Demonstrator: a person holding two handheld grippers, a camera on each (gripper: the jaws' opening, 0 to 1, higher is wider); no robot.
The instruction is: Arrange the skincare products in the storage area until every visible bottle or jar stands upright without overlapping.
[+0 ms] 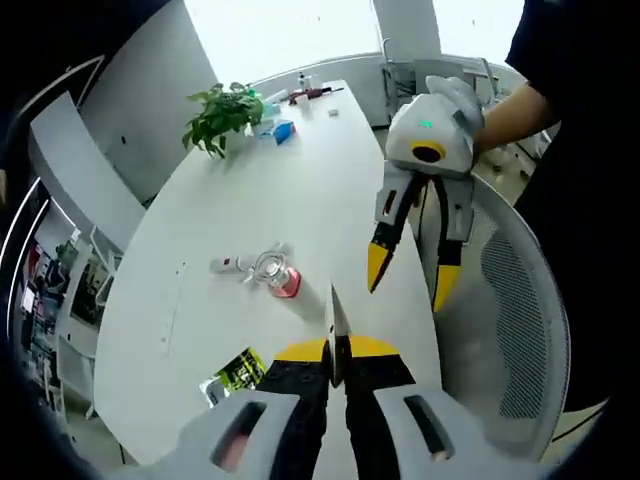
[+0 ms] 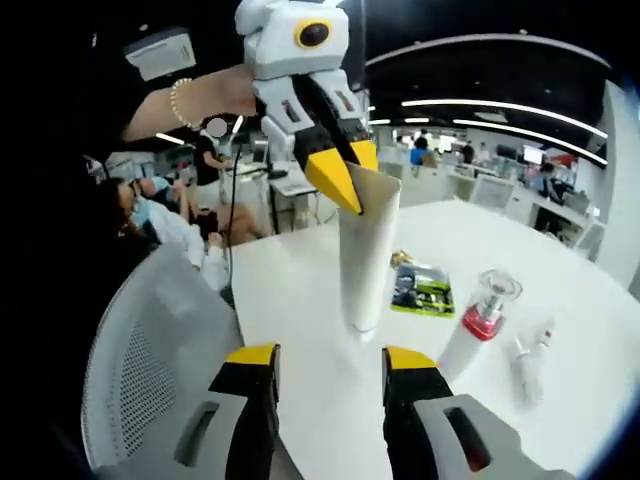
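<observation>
The white tube stands cap-down on the surface, near the edge that faces the mesh chair. Its flat crimped end is at the top, pinched between the closed jaws of the left gripper. This hold appears intended to steady the tube on its cap, since a tall tube on a narrow base is likely to tip once released. In the left gripper view the same tube shows only as a thin edge rising between that gripper's own jaws, which are pressed together on it.

The right gripper is empty. Its jaws stand apart, low and just in front of the tube, level with the cap. It also shows in the left gripper view, with space between its yellow tips. This position suggests readiness to brace or take the tube near its base.

Beside the tube, a bottle with a red collar and clear cap lies tilted on the surface; it does not stand upright. Further out, a small white bottle lies on its side. Both appear to remain for later handling.

A green and black packet lies flat behind the tube. A potted plant stands at the far end of the surface, well apart from the products.
</observation>
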